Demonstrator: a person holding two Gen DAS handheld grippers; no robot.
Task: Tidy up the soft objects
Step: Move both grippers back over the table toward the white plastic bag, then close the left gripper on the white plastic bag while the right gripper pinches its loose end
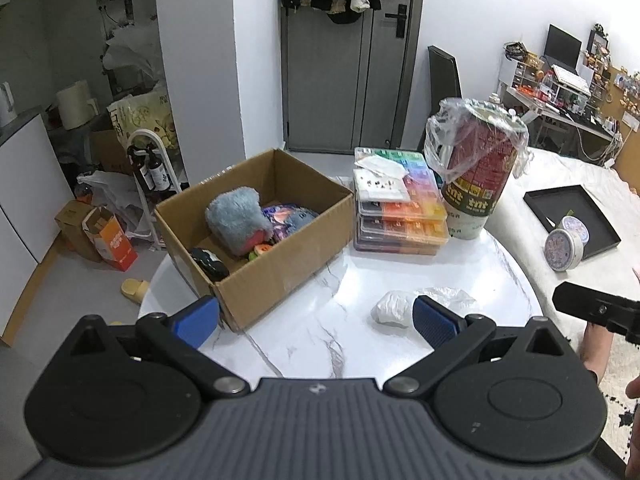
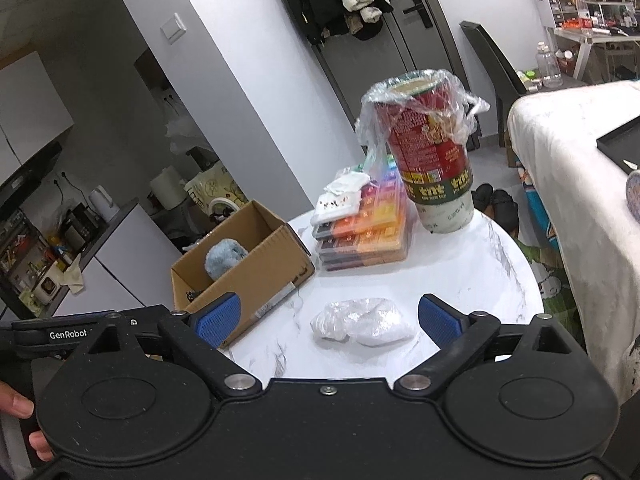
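Observation:
An open cardboard box (image 1: 280, 264) stands on the white marble table (image 1: 320, 332); it also shows in the right wrist view (image 2: 256, 276). Inside lie a grey-blue plush toy (image 1: 236, 220) (image 2: 224, 260), a purple soft item (image 1: 280, 218) and a small black object (image 1: 208, 264). A white soft bundle in clear plastic (image 1: 394, 308) (image 2: 360, 322) lies on the table right of the box. My left gripper (image 1: 314, 320) is open and empty above the table's near edge. My right gripper (image 2: 330, 318) is open and empty, its jaws standing either side of the bundle, short of it.
A stack of colourful plastic cases (image 1: 400, 208) (image 2: 364, 228) and a tall red cup in a plastic bag (image 1: 476, 176) (image 2: 432, 152) stand at the table's back. A bed with a black tray (image 1: 572, 216) and a round tin (image 1: 564, 248) is on the right.

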